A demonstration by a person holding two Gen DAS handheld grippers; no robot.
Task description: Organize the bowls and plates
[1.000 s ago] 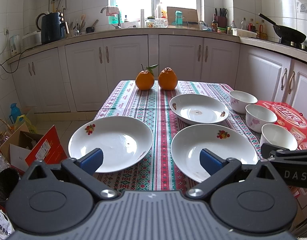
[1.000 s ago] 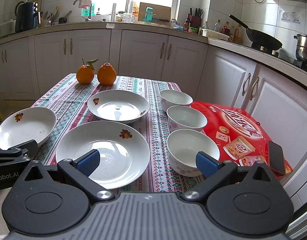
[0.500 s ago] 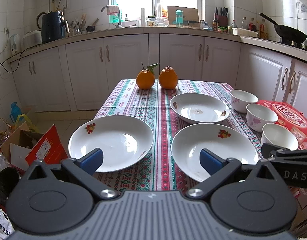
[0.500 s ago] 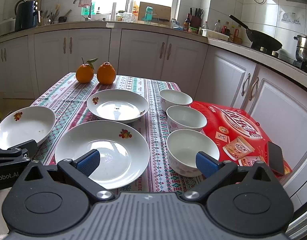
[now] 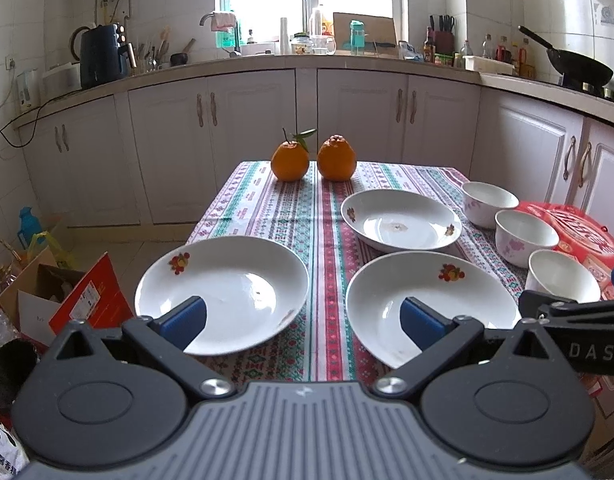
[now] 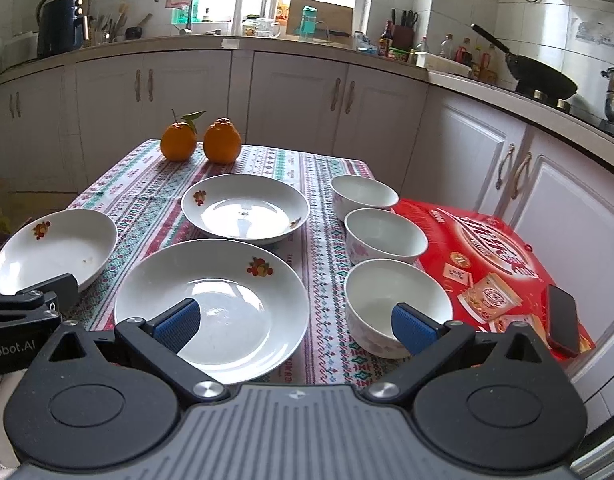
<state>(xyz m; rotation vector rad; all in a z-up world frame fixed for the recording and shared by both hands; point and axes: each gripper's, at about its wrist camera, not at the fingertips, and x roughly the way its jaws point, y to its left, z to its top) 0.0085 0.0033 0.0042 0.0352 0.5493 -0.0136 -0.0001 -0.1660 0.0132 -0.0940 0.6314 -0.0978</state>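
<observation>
Three white plates with fruit prints lie on the patterned tablecloth: a left plate (image 5: 223,292), a near middle plate (image 5: 431,304) and a far plate (image 5: 401,220). Three white bowls (image 5: 563,276) stand in a row at the right edge. In the right wrist view I see the near plate (image 6: 219,304), far plate (image 6: 247,208), left plate (image 6: 55,252) and nearest bowl (image 6: 395,304). My left gripper (image 5: 303,320) is open and empty above the table's near edge. My right gripper (image 6: 295,322) is open and empty, between near plate and nearest bowl.
Two oranges (image 5: 313,158) sit at the table's far end. A red box (image 6: 491,260) with a phone (image 6: 563,320) on it lies right of the bowls. Cardboard boxes (image 5: 67,300) stand on the floor at left. White cabinets (image 5: 307,120) run behind.
Both grippers have barely shifted; the view has crept slightly. Plates and bowls have not moved.
</observation>
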